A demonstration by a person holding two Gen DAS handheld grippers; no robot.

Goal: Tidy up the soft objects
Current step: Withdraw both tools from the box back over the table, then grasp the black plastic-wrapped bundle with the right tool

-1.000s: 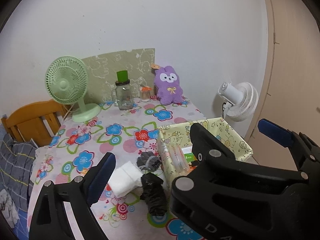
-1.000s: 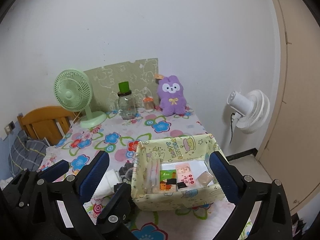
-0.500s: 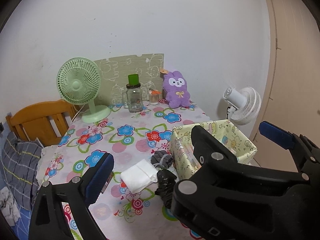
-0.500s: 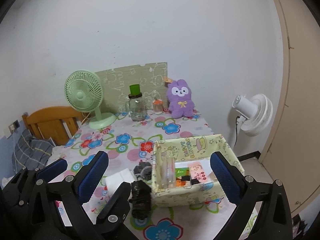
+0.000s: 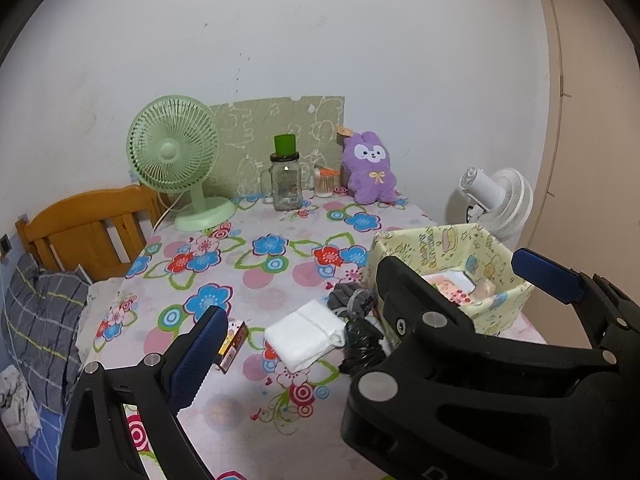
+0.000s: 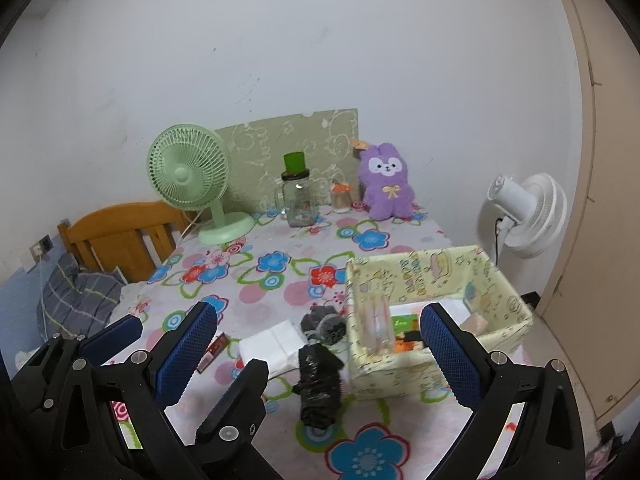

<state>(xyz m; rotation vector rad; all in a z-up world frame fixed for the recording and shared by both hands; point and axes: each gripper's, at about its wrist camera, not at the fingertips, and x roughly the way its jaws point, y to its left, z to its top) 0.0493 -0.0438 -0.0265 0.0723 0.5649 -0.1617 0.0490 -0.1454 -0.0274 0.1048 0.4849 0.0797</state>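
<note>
A folded white cloth point(image 5: 305, 334) point(image 6: 269, 345), a grey sock bundle point(image 5: 349, 300) point(image 6: 325, 322) and a black crumpled roll point(image 5: 361, 342) point(image 6: 320, 386) lie together on the flowered table, left of a yellow fabric basket point(image 5: 448, 245) point(image 6: 416, 268) that holds small items. A purple plush bunny point(image 5: 370, 168) point(image 6: 386, 182) leans on the back wall. My left gripper point(image 5: 360, 304) is open and empty above the table's near edge. My right gripper point(image 6: 316, 348) is open and empty, above and in front of the soft things. The right gripper's body hides part of the basket in the left wrist view.
A green table fan point(image 5: 176, 160), a glass jar with a green lid point(image 5: 285, 184) and a small jar point(image 5: 324, 182) stand along the back. A small red box point(image 5: 232, 342) lies near the table's left front. A wooden chair point(image 5: 88, 232) stands left, a white fan point(image 5: 496, 200) right.
Both grippers have pulled back and risen from the table, so the soft things and basket look smaller and farther. A small red box has come into view. Both stay open.
</note>
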